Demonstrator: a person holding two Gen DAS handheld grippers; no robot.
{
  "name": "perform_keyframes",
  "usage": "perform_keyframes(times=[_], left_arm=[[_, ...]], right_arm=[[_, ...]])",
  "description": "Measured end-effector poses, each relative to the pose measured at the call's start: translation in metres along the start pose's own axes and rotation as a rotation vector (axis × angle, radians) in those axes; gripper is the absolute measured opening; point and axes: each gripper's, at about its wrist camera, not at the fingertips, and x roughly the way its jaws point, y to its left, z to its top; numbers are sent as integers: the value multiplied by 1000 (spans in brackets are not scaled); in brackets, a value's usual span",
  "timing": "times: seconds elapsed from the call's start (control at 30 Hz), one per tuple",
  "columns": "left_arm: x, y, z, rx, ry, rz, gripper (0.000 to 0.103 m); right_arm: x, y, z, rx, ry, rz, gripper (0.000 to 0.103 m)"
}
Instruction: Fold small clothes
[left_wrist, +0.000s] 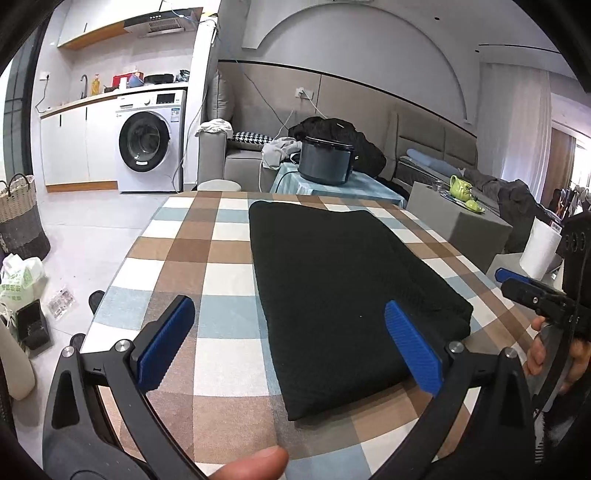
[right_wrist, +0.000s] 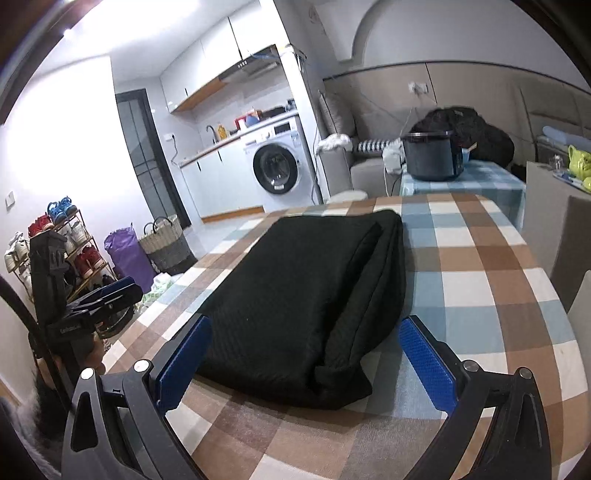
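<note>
A black garment (left_wrist: 340, 280) lies folded into a thick rectangle on the checked tablecloth (left_wrist: 192, 251). My left gripper (left_wrist: 288, 304) hovers over the garment's near left part, open, its blue pads wide apart and nothing pressed between them. In the right wrist view the same garment (right_wrist: 295, 295) shows layered folds along its right edge. My right gripper (right_wrist: 306, 322) stands open over its near end, touching nothing. Each gripper also shows in the other's view: the right gripper (left_wrist: 517, 280) at the right edge, the left gripper (right_wrist: 107, 295) at the left.
Beyond the table's far end a dark cooker pot (left_wrist: 325, 160) stands on a small teal-clothed table. A grey box with a green teapot (left_wrist: 460, 184) and a paper roll (left_wrist: 539, 247) are at the right. A woven basket (right_wrist: 162, 240) and a shoe rack (right_wrist: 55, 240) stand on the floor at the left.
</note>
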Motion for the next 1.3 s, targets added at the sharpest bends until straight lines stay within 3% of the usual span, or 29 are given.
perform_keyframes(times=[0.43,1.07,1.3], left_arm=[[13,6,-5,35,-29,53,103],[22,12,-18,35,0,23,103],[19,14,-18,24,-29,18,103]], right_arm=[[-4,3,-7,-55,-50,7,103],[-5,-3,-15,-52,-70,-25,103],[-7,2,-17,-74,-74,-50,103]])
